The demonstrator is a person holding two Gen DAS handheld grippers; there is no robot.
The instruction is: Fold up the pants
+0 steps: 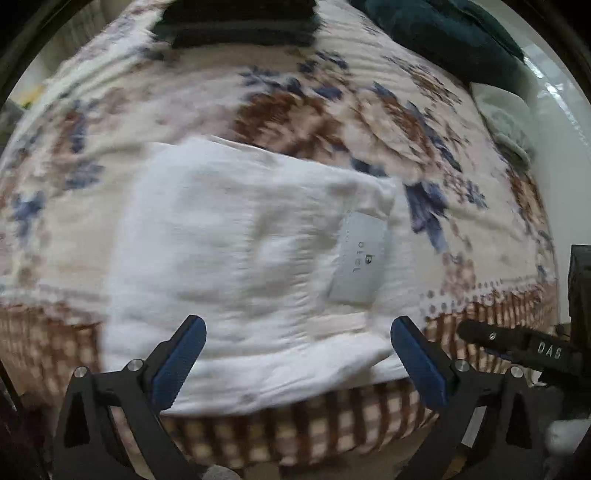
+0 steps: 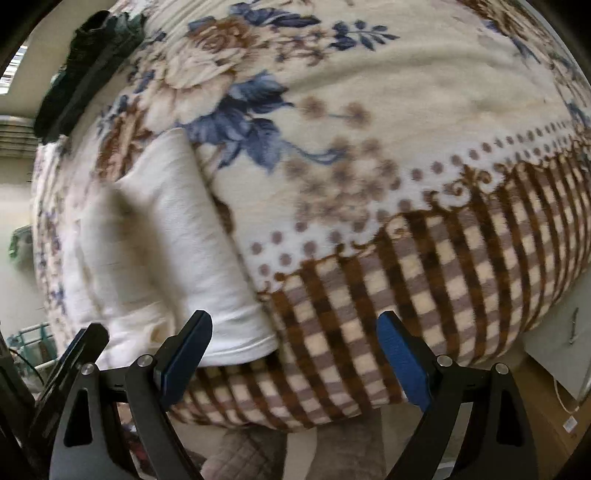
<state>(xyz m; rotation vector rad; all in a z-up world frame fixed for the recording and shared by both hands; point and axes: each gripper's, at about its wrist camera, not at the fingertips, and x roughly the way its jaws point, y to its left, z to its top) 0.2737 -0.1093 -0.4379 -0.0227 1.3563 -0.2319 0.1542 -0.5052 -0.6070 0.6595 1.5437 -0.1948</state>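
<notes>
White cotton pants [image 1: 240, 258] lie folded into a compact block near the edge of the bed's floral fleece blanket [image 1: 332, 110], both left tool [image 1: 298, 363] and right tool [image 2: 293, 363] spread and empty above them, probably released since folding looks complete, though blurred.

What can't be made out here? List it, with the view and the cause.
- Label on the folded white pants: left wrist view, lettering blurred.
- Pants' far side: right wrist view, cut off by the fisheye edge.
- Dark pile on the floral blanket: left wrist view, blurred and cropped.
</notes>
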